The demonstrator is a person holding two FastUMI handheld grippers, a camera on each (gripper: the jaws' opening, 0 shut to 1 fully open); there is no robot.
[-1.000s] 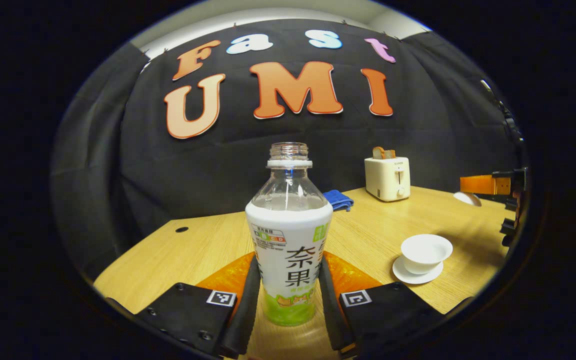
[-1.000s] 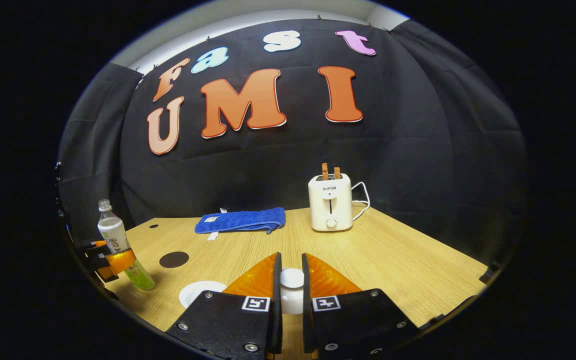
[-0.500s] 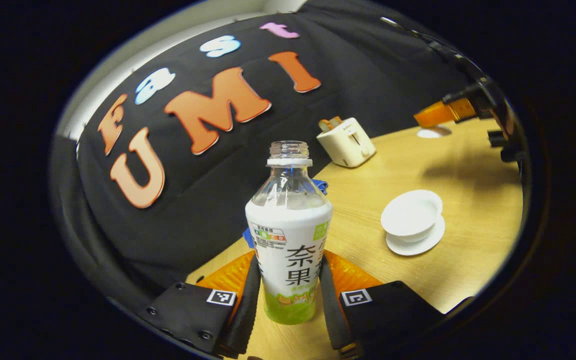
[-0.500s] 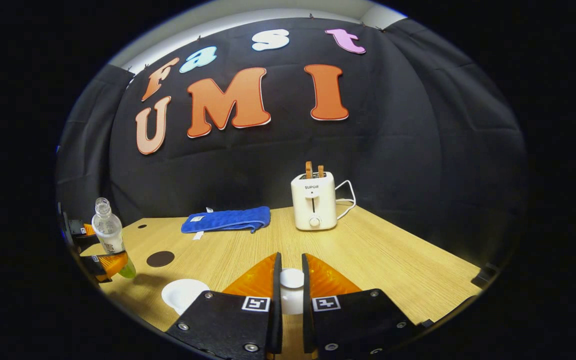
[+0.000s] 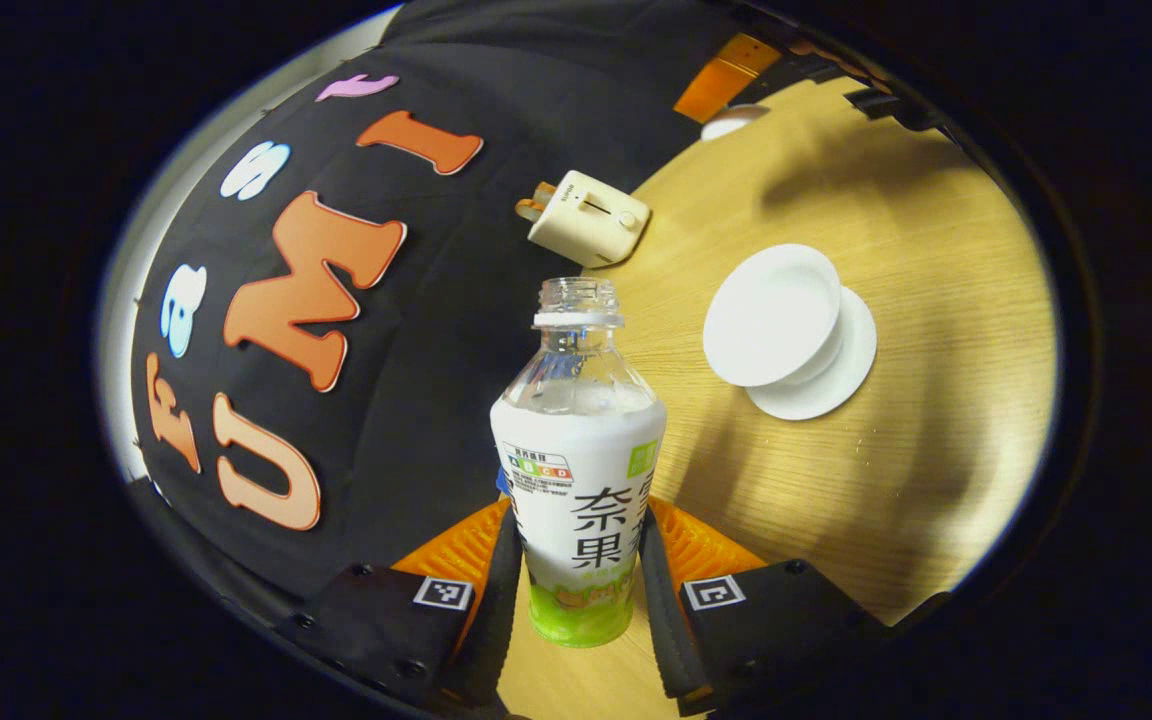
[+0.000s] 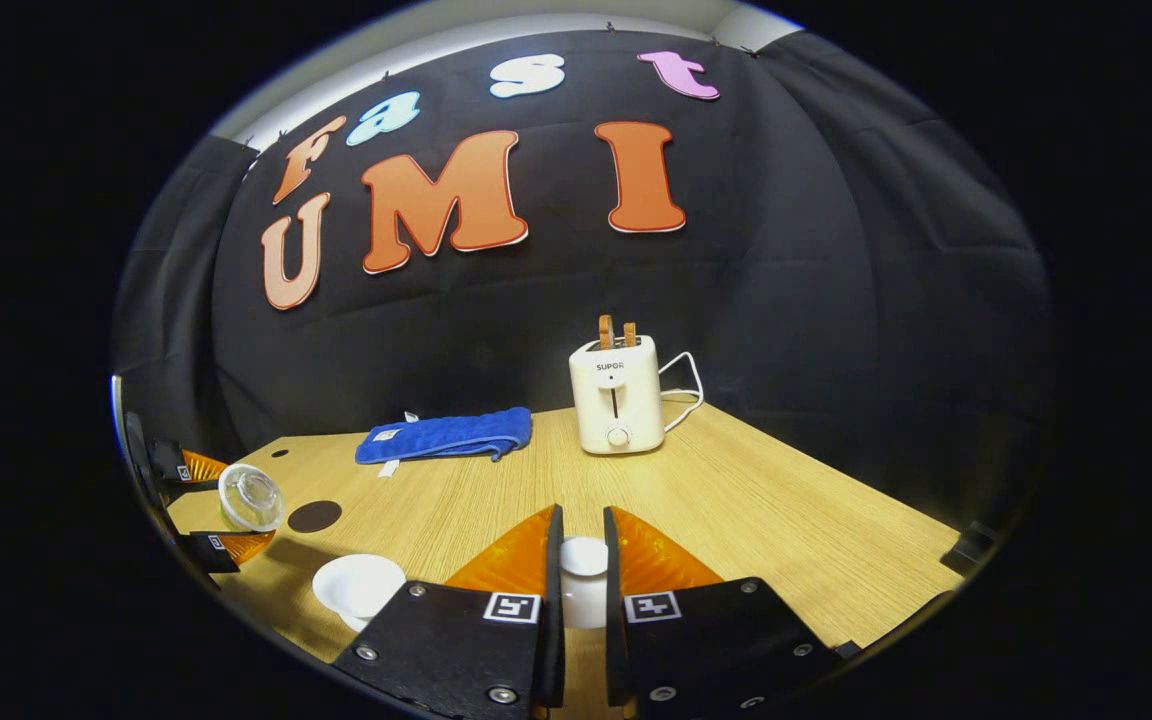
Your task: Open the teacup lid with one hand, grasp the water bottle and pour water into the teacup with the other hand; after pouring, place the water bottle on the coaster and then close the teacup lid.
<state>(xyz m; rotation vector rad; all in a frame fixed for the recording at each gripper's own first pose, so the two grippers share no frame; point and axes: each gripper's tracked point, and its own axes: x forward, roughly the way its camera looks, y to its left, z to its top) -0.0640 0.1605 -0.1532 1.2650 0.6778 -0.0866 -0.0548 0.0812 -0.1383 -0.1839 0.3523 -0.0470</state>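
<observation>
My left gripper [image 5: 576, 530] is shut on the uncapped water bottle [image 5: 576, 450], white-labelled with a green base and a clear neck. The bottle is tipped far over toward the open white teacup [image 5: 774, 315], which stands on its saucer [image 5: 841, 385] to the right of the bottle's mouth. In the right gripper view the bottle's mouth [image 6: 251, 497] faces the camera at the far left, above the teacup [image 6: 358, 585]. My right gripper [image 6: 582, 530] is shut on the white teacup lid [image 6: 584, 585], held off to the cup's right. The dark round coaster [image 6: 314, 516] lies on the table behind the cup.
A cream toaster [image 6: 616, 395] with toast in its slots stands at the back of the wooden table [image 6: 786, 520], its cord trailing right. A folded blue cloth [image 6: 446, 437] lies left of it. The table's right edge is near the right gripper.
The left gripper has rolled the bottle from upright to steeply tipped toward the teacup and brought it nearer. The right gripper keeps hold of the lid and has drifted slightly.
</observation>
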